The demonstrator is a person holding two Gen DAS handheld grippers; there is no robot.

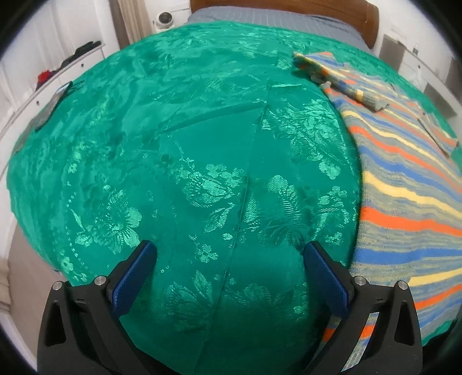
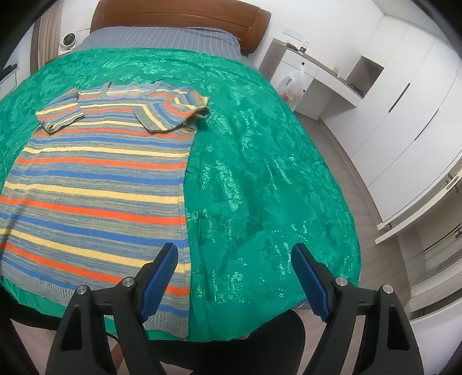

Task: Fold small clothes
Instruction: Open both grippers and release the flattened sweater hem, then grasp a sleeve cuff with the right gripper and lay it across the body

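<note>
A striped knit sweater (image 2: 95, 173) in orange, blue, yellow and grey lies flat on a green floral bedspread (image 2: 260, 173), both short sleeves folded in across the chest. In the left wrist view the sweater (image 1: 404, 187) fills the right side. My left gripper (image 1: 228, 251) is open over bare green bedspread (image 1: 187, 144), its right finger close to the sweater's left edge, nothing between the pads. My right gripper (image 2: 234, 253) is open above the sweater's lower right side edge; its left finger overlaps the stripes in view, its right finger is over green cloth.
A wooden headboard (image 2: 179, 17) and grey checked sheet (image 2: 161, 37) lie at the far end. White drawers (image 1: 34, 86) stand left of the bed, a white desk (image 2: 317, 72) and wardrobes (image 2: 404, 101) right. A phone (image 1: 55, 101) lies near the bedspread's left edge.
</note>
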